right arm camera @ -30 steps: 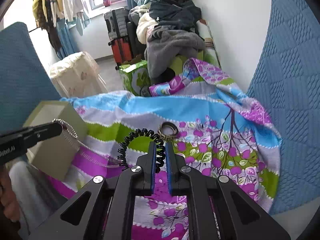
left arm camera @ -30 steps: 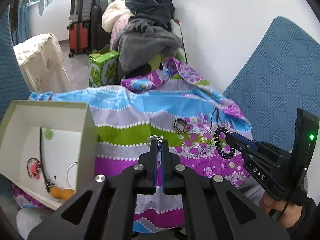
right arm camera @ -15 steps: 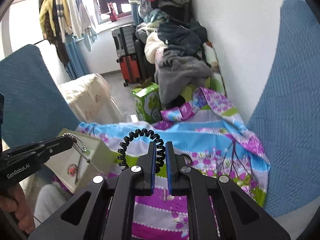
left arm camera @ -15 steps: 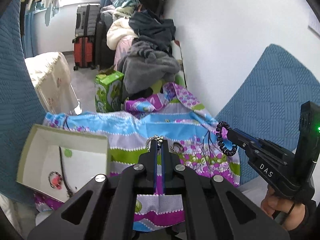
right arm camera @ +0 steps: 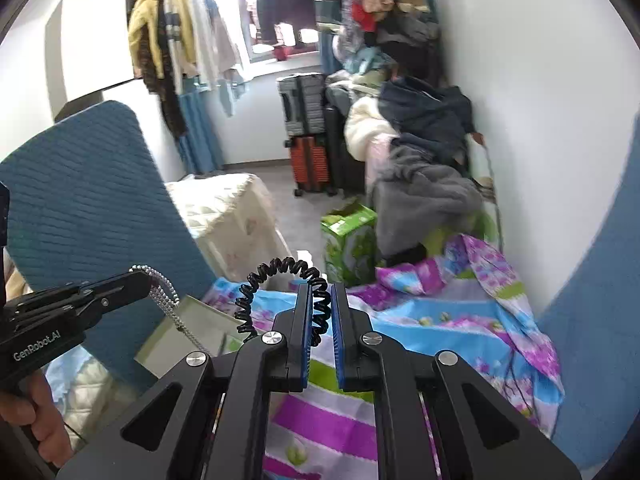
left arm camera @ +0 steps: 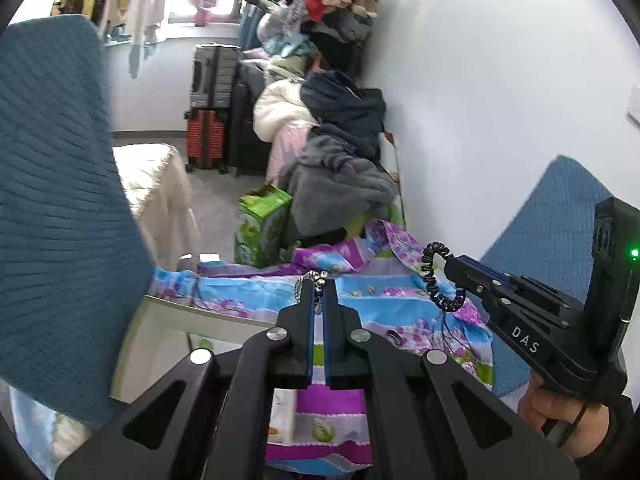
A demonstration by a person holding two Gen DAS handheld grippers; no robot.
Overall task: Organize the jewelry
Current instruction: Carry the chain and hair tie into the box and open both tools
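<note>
surface: bed under a bright floral sheet (left arm camera: 404, 312), blue, purple and green bands; blue quilted cushions left and right, white wall on the right.
my left gripper (left arm camera: 319, 286): closed tight on a silver bead chain (right arm camera: 168, 292), which loops over the tips and hangs down the near side.
my right gripper (right arm camera: 320, 300): clamped on a black coil bracelet (right arm camera: 280, 276); free end arcs up and left of the tips.
my hands: left hand (right arm camera: 34, 416) and right hand (left arm camera: 560, 416) on the handles, both grippers held up off the sheet.
box (right arm camera: 188, 332): open pale box, near left on the bed, below the chain.
ring (left arm camera: 394, 335): small, lying on the sheet, right of my left gripper.
far: green carton (right arm camera: 352, 240), clothes heap, suitcases (right arm camera: 308, 136), hanging garments by the window.
</note>
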